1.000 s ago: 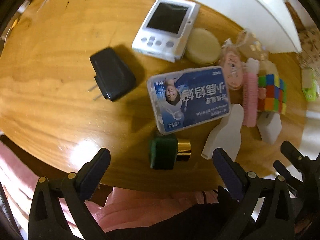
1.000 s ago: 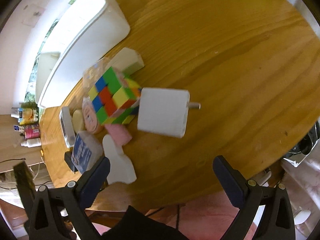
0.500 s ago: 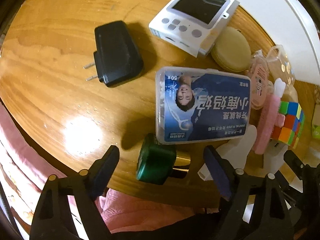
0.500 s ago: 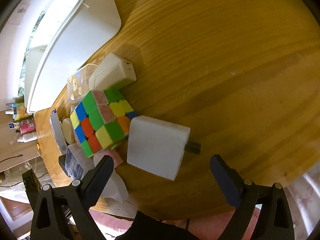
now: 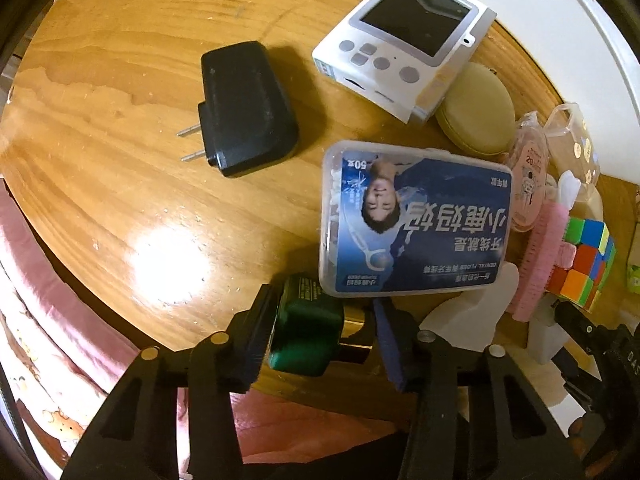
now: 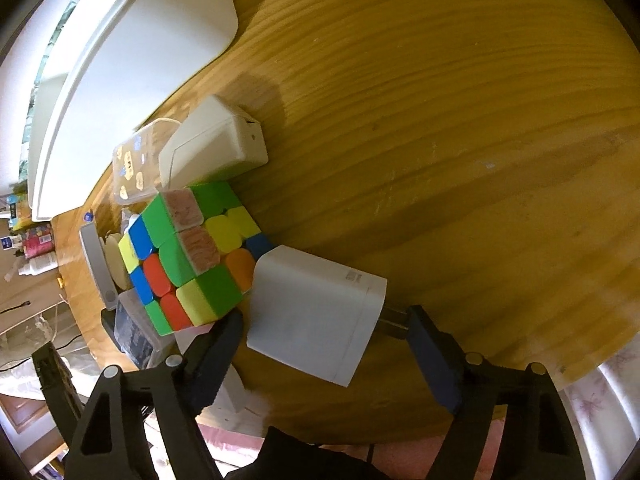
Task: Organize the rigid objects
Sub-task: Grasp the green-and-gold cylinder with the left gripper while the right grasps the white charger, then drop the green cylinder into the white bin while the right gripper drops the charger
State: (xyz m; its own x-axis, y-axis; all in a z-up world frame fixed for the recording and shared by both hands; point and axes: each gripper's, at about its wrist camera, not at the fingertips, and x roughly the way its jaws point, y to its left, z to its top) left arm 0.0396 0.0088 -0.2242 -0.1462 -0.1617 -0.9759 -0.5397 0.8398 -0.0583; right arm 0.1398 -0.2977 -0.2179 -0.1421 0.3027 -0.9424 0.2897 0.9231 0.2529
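Note:
A small green bottle (image 5: 308, 332) with a gold cap lies on its side near the front edge of the wooden table (image 5: 120, 128). My left gripper (image 5: 323, 306) points down over it. Its jaws are closing, and the pads meet the bottle's base and cap. In the right wrist view a white plug charger (image 6: 312, 312) lies flat beside a colour cube (image 6: 188, 264). My right gripper (image 6: 326, 316) straddles the charger. Its jaws are closing, with the right pad at the prongs and a small gap left at the other pad.
A blue floss box (image 5: 416, 220) overlaps the bottle's far side. Beyond lie a black adapter (image 5: 244, 108), a white handheld device (image 5: 404, 36), a tan round case (image 5: 476, 108) and a pink brush (image 5: 540, 256). A white bin (image 6: 132, 60) stands at the back, with a second white charger (image 6: 216, 140) in front of it.
My left gripper sank over the green bottle and its jaws narrowed onto it. My right gripper moved over the white charger and its jaws came in around it.

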